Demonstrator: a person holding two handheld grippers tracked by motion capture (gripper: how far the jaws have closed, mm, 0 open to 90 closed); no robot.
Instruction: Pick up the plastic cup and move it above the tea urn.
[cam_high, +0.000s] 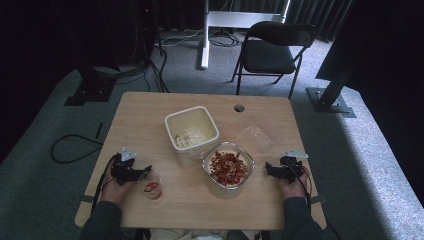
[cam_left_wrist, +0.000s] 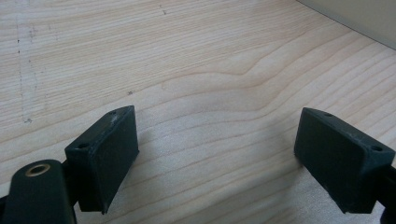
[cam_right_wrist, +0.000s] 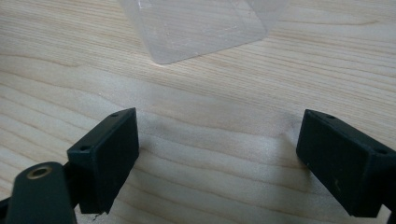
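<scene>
My left gripper (cam_high: 142, 171) rests low at the table's left front, held in a hand. Its jaws stand open over bare wood (cam_left_wrist: 217, 126) with nothing between them. A small clear cup (cam_high: 150, 185) with red pieces inside stands just beside it. My right gripper (cam_high: 269, 169) sits at the right front, also open and holding nothing (cam_right_wrist: 219, 126). Between the two stands a square glass container (cam_high: 228, 170) filled with red and pale pieces. Behind that is a cream square tub (cam_high: 192, 131). A clear plastic sheet (cam_high: 257, 136) (cam_right_wrist: 205, 28) lies ahead of the right gripper.
The wooden table (cam_high: 150, 110) has a cable hole (cam_high: 239, 107) near its far edge. A corner of the cream tub (cam_left_wrist: 364, 18) shows in the left gripper view. A black folding chair (cam_high: 272, 52) and cables (cam_high: 75, 147) sit on the carpet beyond.
</scene>
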